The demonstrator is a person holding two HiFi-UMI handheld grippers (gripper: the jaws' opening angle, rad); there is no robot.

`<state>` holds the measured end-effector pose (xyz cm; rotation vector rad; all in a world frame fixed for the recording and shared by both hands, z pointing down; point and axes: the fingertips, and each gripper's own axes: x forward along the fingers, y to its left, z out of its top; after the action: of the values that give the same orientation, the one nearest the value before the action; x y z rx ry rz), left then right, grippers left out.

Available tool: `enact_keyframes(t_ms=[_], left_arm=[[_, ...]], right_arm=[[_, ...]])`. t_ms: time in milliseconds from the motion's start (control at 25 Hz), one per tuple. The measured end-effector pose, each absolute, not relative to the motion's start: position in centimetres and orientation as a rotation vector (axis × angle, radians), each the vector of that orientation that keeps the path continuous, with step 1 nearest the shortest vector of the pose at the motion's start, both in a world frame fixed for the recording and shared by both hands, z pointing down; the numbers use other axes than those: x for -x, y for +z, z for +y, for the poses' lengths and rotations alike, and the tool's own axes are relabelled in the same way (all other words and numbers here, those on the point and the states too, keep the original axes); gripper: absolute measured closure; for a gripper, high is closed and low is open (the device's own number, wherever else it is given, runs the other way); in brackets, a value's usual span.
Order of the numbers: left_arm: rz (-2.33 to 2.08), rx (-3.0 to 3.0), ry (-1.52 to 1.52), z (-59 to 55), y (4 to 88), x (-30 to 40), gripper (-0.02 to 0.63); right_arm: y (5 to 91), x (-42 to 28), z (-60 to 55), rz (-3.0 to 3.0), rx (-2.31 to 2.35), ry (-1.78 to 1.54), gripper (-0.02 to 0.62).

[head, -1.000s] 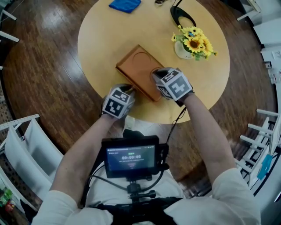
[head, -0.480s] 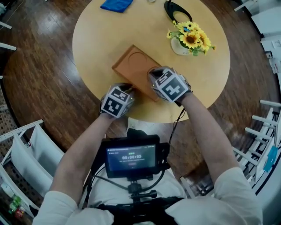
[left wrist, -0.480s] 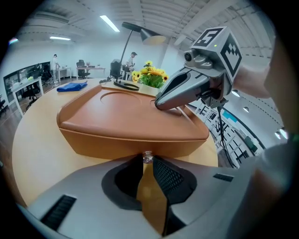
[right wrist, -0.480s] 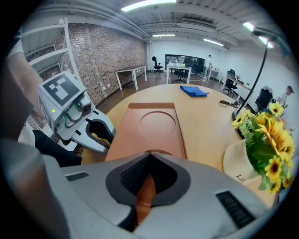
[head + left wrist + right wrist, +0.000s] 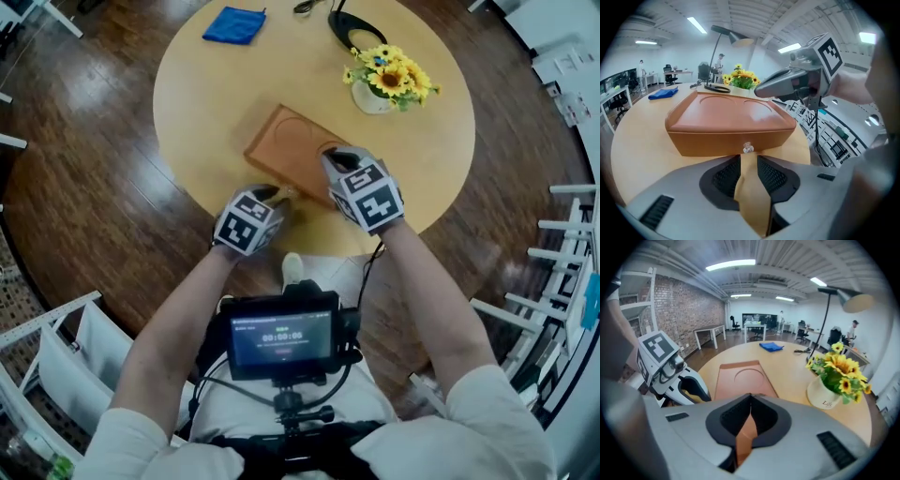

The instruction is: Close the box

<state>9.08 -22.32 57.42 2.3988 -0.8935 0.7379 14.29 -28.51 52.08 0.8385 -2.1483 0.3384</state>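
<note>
The closed box [image 5: 286,141] sits near the near edge of the round table [image 5: 202,103], long axis running far-left to near-right. Its knob [image 5: 748,148] faces the near edge. I see bare table left of it; the flower pot [image 5: 368,97] stands far-right, well apart. My left gripper [image 5: 749,158] is opening, with the knob just ahead of its tips and not pressed. My right gripper [image 5: 750,398], jaws together and empty, is over the box's near-right end.

The table [image 5: 202,117] is free at 9 o'clock of the box [image 5: 292,150]; the flower pot [image 5: 372,97] stands near at 2 o'clock.
</note>
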Motion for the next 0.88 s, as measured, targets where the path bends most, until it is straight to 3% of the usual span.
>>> enact_keyframes(t_ms=[160, 600, 880], left_arm=[[-0.881, -2.446, 0.708, -18.8, 54.8, -6.2, 0.494], [-0.880, -2.464, 0.731, -7.1, 50.6, 7.5, 0.496], [-0.820, -2.438, 0.787, -1.2, 50.7, 11.4, 0.497]], right_arm=[[49.8, -15.0, -23.0, -2.150, -1.065, 0.399, 0.555], [51.7, -12.9, 1.4, -1.998, -1.498, 0.839, 0.546], [52.0, -10.1, 10.2, -1.948, -1.636, 0.960, 0.546]])
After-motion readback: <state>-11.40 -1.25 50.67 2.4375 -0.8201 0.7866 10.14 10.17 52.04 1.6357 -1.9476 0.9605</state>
